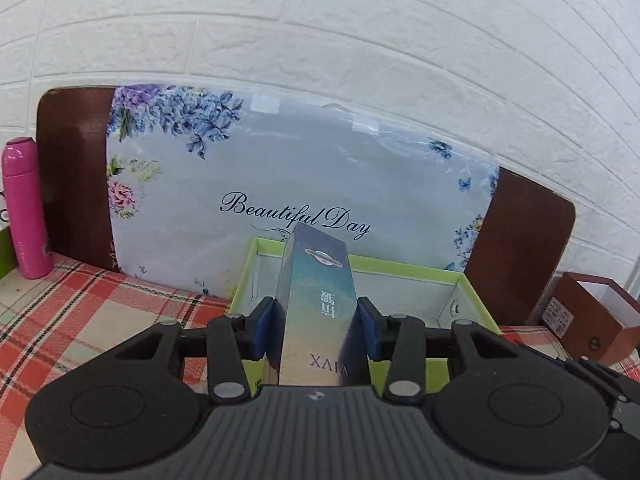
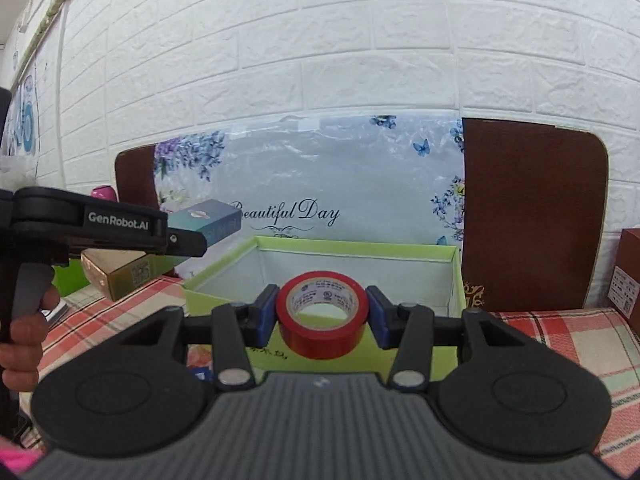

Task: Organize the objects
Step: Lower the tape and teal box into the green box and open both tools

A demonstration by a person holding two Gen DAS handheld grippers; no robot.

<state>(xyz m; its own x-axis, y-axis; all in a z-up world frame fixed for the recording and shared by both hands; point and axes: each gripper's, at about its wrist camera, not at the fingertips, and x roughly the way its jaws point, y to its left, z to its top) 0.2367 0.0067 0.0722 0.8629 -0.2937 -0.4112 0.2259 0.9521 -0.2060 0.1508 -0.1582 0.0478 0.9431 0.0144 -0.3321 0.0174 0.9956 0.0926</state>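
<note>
Readable writing: the floral board (image 1: 280, 176) leaning against the white brick wall (image 1: 360, 40) reads "Beautiful Day". The tall carton (image 1: 316, 300) in my left tongs (image 1: 316, 326) bears "VIVX" upside down near its lower end, with Chinese characters above that I cannot make out. From the right wrist view, the side of my left tongs shows "GenRobot.AI".

My left tongs are clenched on the tall carton, blue pads against both long sides. The carton is teal-blue at the far end fading to beige near me, and it hangs over the near-left part of the green open box (image 1: 400, 270) on the plaid-covered bench (image 1: 80, 312).

My right tongs (image 2: 322, 314) grip a red tape roll (image 2: 322, 314), its hole facing up and toward the camera, held above the near wall of the same green box (image 2: 360, 246). The core's printing is too small to read.

A pink bottle (image 1: 24, 208) stands at far left. A brown box (image 1: 592, 320) at right is cut off by the frame; its label is illegible.
</note>
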